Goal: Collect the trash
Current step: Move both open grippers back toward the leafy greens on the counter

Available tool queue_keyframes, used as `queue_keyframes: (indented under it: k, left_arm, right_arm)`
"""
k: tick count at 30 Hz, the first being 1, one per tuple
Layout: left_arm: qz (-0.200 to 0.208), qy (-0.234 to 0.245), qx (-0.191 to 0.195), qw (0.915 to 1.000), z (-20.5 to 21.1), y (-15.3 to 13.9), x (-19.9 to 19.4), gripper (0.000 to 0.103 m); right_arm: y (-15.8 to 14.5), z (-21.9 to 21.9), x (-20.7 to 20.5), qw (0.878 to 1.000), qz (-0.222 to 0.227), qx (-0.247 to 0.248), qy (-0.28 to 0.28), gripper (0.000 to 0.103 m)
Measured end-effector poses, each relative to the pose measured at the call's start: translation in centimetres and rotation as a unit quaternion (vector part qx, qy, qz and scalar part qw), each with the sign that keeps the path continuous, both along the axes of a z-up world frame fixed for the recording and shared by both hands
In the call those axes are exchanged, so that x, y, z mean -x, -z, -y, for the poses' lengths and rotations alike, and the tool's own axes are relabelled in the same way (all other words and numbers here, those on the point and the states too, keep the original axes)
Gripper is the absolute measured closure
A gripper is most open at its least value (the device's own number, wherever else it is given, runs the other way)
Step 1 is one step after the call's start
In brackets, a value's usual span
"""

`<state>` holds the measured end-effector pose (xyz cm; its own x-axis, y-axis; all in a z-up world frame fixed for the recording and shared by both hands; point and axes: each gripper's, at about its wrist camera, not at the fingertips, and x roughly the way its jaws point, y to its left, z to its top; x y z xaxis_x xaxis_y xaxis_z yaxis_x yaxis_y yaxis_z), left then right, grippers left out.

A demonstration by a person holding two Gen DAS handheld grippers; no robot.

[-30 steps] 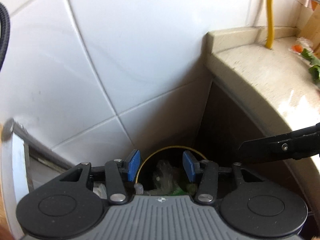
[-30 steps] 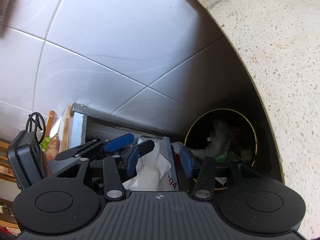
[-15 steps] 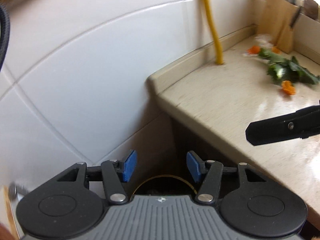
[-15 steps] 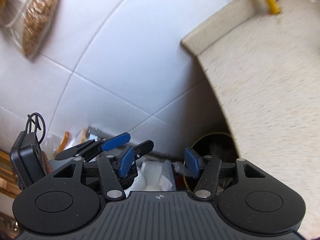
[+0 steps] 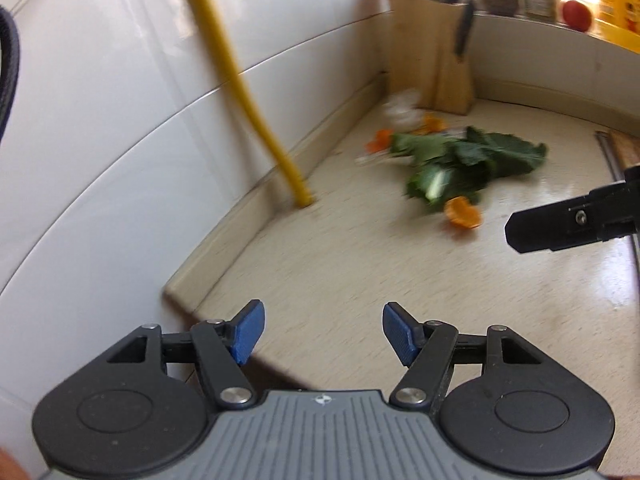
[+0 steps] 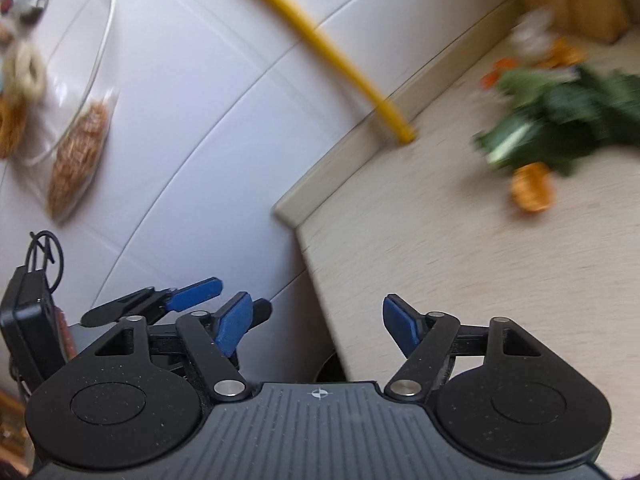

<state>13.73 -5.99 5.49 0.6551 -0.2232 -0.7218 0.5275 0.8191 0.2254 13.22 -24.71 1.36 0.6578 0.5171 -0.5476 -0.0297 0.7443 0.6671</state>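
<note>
On the beige countertop (image 5: 360, 248) lies a heap of green leaves (image 5: 472, 160) with an orange peel (image 5: 462, 212) in front of it. More orange scraps (image 5: 384, 138) and a crumpled white wrapper (image 5: 400, 106) lie behind. My left gripper (image 5: 323, 332) hovers over the counter's near corner, its jaws opening with nothing between them. My right gripper (image 6: 318, 328) is also opening and empty, short of the leaves (image 6: 560, 120) and peel (image 6: 532, 188). One right finger (image 5: 560, 224) juts in from the right of the left wrist view.
A yellow hose (image 5: 240, 92) runs down the white tiled wall to the counter's back edge. A wooden knife block (image 5: 444, 52) stands in the far corner, with jars and a red fruit (image 5: 576, 12) on the sill. A bag of grain (image 6: 80, 152) hangs on the wall.
Both views have swung up from the trash bin under the counter to the countertop with the leaves and peels. Both pairs of jaws have spread wider.
</note>
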Motion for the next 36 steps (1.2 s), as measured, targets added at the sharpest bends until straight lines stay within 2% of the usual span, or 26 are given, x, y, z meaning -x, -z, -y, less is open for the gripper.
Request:
queue_keyframes:
  k: [9,18,26,36]
  left_arm:
    - [-0.016,0.066,0.012,0.9976,4.5,0.8,-1.8,0.039]
    - [-0.03,0.11,0.028,0.993,8.0,1.6,-4.2,0.039]
    - [-0.044,0.126,0.04,0.9902,10.5,2.4,-7.4,0.038]
    - [-0.075,0.136,0.034,0.9872,13.7,4.3,-11.4,0.038]
  right_arm:
    - [-0.1,5.9,3.4,0.992,0.004,0.039,0.117,0.017]
    - [0.2,9.4,5.3,0.977,-0.02,0.079,0.196,0.015]
    - [-0.4,11.1,5.0,0.965,-0.031,0.116,0.233,0.014]
    - [-0.2,13.5,1.1,0.954,-0.048,0.173,0.239,0.013]
